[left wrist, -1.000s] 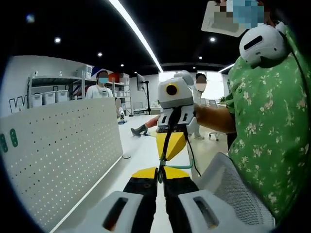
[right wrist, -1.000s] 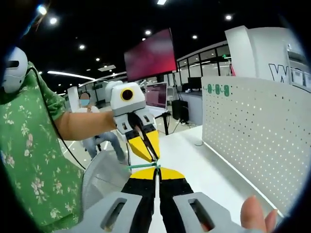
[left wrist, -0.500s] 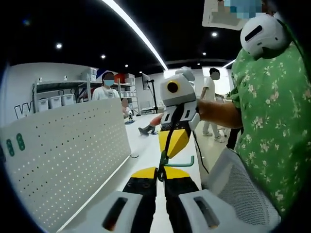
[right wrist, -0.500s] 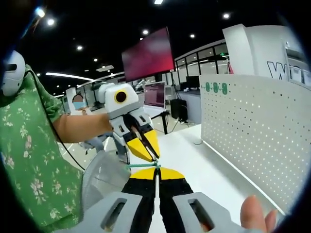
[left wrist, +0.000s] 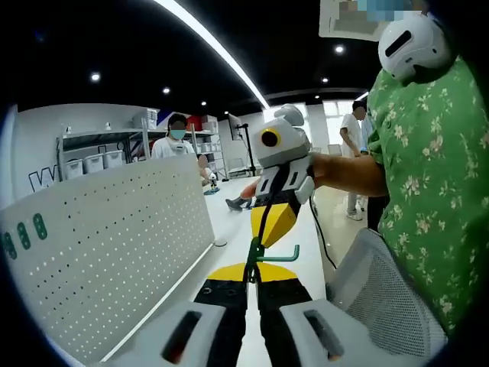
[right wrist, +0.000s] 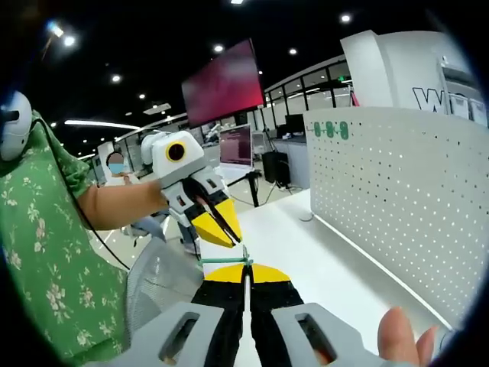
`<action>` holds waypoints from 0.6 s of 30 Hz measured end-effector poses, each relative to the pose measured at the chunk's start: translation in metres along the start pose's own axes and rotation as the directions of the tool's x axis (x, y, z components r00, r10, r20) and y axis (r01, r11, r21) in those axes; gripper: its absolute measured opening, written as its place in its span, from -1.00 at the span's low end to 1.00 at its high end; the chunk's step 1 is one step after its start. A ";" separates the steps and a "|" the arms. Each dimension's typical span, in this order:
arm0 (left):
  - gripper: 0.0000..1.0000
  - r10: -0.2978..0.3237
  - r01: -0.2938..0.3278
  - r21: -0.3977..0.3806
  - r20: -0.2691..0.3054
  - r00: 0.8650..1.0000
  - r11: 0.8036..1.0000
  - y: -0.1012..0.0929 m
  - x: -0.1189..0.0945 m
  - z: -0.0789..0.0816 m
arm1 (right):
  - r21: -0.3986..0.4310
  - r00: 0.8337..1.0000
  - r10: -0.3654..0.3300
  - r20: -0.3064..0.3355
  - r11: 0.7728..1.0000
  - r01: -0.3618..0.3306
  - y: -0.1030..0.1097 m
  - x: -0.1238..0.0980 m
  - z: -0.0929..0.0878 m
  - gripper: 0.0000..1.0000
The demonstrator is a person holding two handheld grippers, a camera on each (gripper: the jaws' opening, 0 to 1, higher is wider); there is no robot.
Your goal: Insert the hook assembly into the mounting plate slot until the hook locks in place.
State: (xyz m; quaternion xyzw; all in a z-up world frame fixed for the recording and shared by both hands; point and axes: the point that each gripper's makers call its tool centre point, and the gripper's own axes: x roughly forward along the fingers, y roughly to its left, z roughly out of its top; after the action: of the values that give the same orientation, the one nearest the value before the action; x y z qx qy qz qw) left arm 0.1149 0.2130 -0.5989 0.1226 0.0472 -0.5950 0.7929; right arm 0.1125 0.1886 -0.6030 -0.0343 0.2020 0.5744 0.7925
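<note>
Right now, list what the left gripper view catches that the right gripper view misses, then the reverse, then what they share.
Left gripper view: shelving with white bins, a long ceiling light strip.
Right gripper view: a big red screen, a fingertip at the bottom edge.
Both: the white pegboard, the green hook pinched between two closed grippers, the green floral sleeve.

You are standing in a large open-plan office or lab hall with a dark ceiling, spot lamps and a long light strip (left wrist: 210, 42). A white pegboard (left wrist: 107, 245) stands on a white table (right wrist: 306, 252) beside you. Behind it you see metal shelving with storage bins (left wrist: 95, 157), a wall screen (right wrist: 221, 84), desks with monitors (right wrist: 235, 147), and masked people (left wrist: 174, 141) further off.
</note>
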 end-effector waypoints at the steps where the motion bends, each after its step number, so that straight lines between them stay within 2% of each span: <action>1: -0.92 -0.001 0.001 0.000 0.000 1.000 1.000 0.000 0.000 0.000 | 0.002 1.000 -0.004 -0.004 1.000 0.004 -0.001 0.000 -0.001 -1.00; 9: -0.86 0.025 -0.024 0.037 -0.022 0.999 0.999 -0.004 0.003 -0.004 | 0.022 0.999 -0.022 -0.028 0.999 0.023 -0.012 0.003 -0.003 -1.00; 18: -0.79 0.075 -0.071 0.080 -0.039 0.996 0.994 -0.009 0.006 -0.011 | 0.088 0.996 -0.055 -0.066 0.994 0.061 -0.030 0.010 -0.011 -1.00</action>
State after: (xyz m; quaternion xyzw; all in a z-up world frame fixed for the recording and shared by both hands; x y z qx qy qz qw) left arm 0.1088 0.2073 -0.6120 0.1678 0.0357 -0.5642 0.8076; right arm 0.1394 0.1842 -0.6215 -0.0227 0.2514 0.5401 0.8028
